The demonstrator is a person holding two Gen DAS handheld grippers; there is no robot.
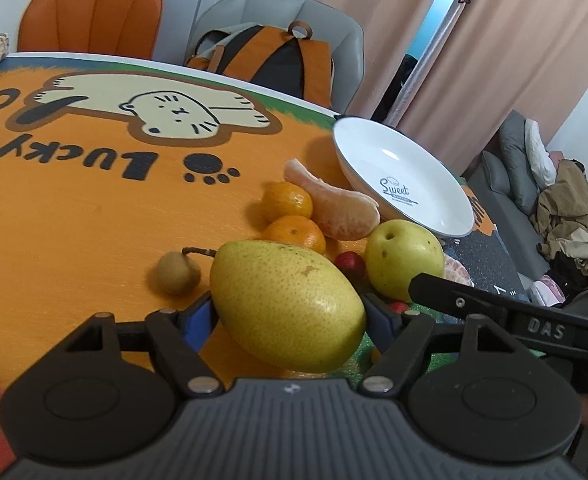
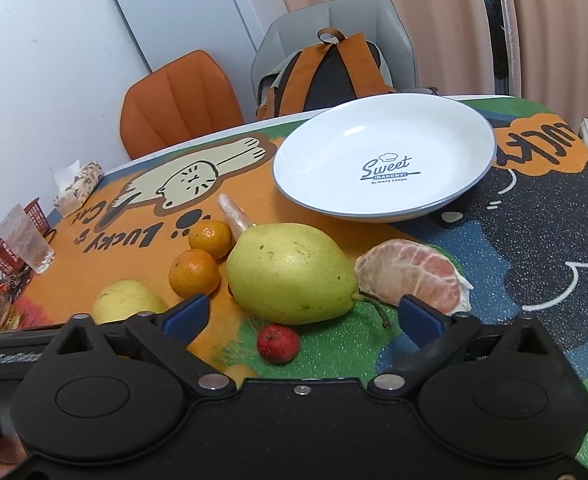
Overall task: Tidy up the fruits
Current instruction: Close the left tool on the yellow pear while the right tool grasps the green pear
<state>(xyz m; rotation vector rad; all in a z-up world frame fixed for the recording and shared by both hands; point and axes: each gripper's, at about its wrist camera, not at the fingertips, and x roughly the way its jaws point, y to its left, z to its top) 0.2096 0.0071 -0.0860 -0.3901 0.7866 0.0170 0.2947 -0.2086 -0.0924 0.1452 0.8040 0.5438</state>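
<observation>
Left side first: our left gripper (image 1: 289,312) has its blue-padded fingers (image 1: 197,318) pressed against both flanks of a large yellow pear (image 1: 287,304), clamped on it; the pear's rear end reaches back toward the gripper body. A small brown pear (image 1: 177,272) lies to the left of it, two mandarins (image 1: 287,200) beyond, a peeled pomelo segment (image 1: 334,204) beside them, and the white plate (image 1: 404,178) at far right, tilted in this view. Our right gripper (image 2: 304,316) is spread wide, its fingers (image 2: 185,314) apart and touching nothing; a big green-yellow pear (image 2: 291,274) lies just ahead between the tips, a small red fruit (image 2: 277,342) nearer the body, another pomelo piece (image 2: 412,276) beside the right finger.
</observation>
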